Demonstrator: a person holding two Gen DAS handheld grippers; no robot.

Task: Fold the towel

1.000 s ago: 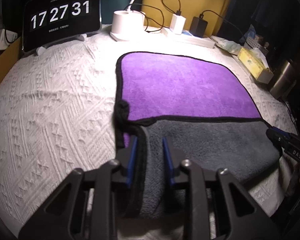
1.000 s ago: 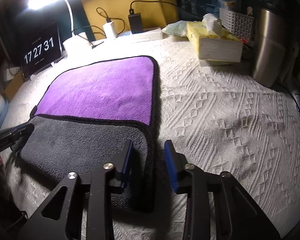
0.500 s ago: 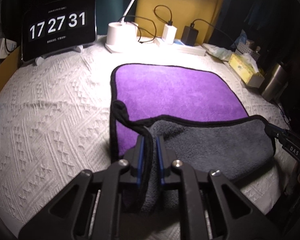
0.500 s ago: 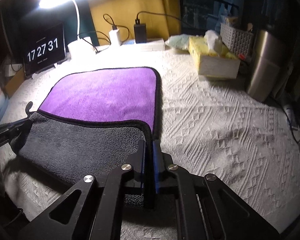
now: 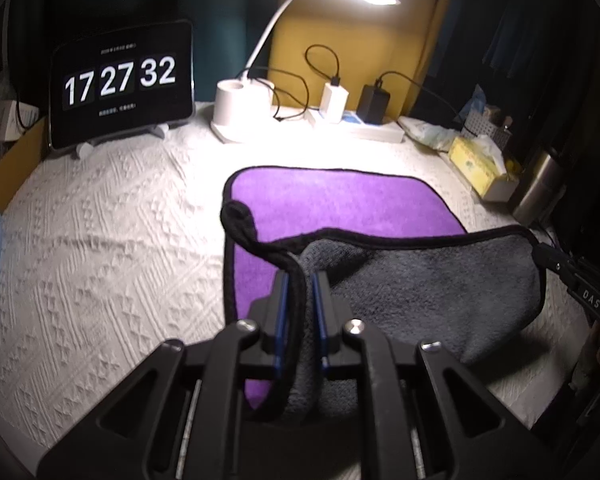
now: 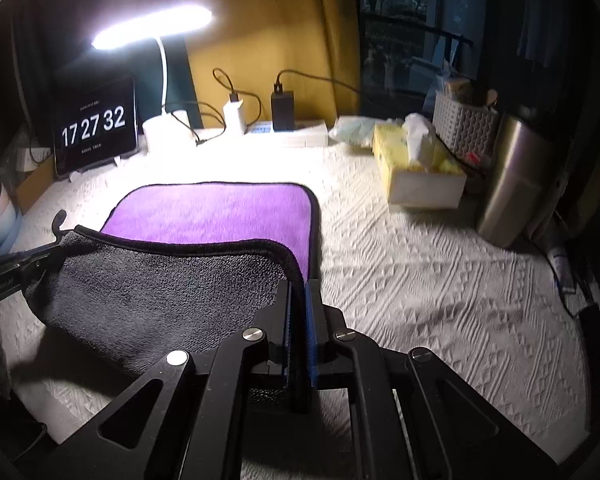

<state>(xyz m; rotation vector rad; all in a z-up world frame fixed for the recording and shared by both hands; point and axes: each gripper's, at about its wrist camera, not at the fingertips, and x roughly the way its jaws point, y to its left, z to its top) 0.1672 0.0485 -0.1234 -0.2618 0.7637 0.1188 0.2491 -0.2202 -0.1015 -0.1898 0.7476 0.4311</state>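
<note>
The towel (image 5: pixel 340 204) is purple on one face and grey on the other, with a black hem. It lies on the white bedspread, and its near edge is lifted and turned over so the grey side (image 5: pixel 428 292) shows. My left gripper (image 5: pixel 300 280) is shut on the towel's near left corner. My right gripper (image 6: pixel 298 288) is shut on the near right corner of the towel (image 6: pixel 216 216). Each gripper shows at the edge of the other's view, the right one (image 5: pixel 540 254) and the left one (image 6: pixel 58 248), holding the raised edge above the surface.
A clock tablet (image 5: pixel 120 84), a lamp base (image 5: pixel 236 108) and chargers on a power strip (image 5: pixel 360 124) stand at the back. A tissue box (image 6: pixel 416 168), a basket (image 6: pixel 464 124) and a steel flask (image 6: pixel 512 180) stand to the right.
Both grippers closed on the towel's near corners and lifted them. The grey flap has risen off the bedspread and moved forward over the purple face.
</note>
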